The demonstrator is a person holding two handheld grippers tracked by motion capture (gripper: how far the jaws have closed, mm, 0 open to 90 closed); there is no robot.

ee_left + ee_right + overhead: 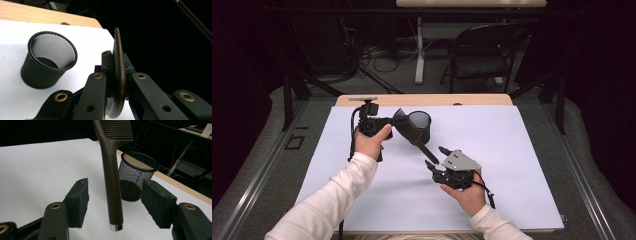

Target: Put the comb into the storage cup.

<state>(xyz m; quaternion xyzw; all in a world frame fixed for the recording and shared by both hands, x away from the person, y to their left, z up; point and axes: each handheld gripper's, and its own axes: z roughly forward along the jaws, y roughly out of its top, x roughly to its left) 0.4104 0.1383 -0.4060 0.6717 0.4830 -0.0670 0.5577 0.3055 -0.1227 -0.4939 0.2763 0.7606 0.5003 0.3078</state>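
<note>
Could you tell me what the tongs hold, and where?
The left tongs clamp the brown comb at its toothed head; the right tongs stand open around its handle.

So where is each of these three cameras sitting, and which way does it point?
High view: above the near edge of the table, looking forward and down; shows both sleeves, the left gripper and the right gripper.
Left gripper view: rides on the left gripper, looking along its jaws, shut on the comb, toward the mesh cup.
Right gripper view: rides on the right gripper, looking between its open jaws at the comb's handle.
All three share the comb and the mesh cup.
</note>
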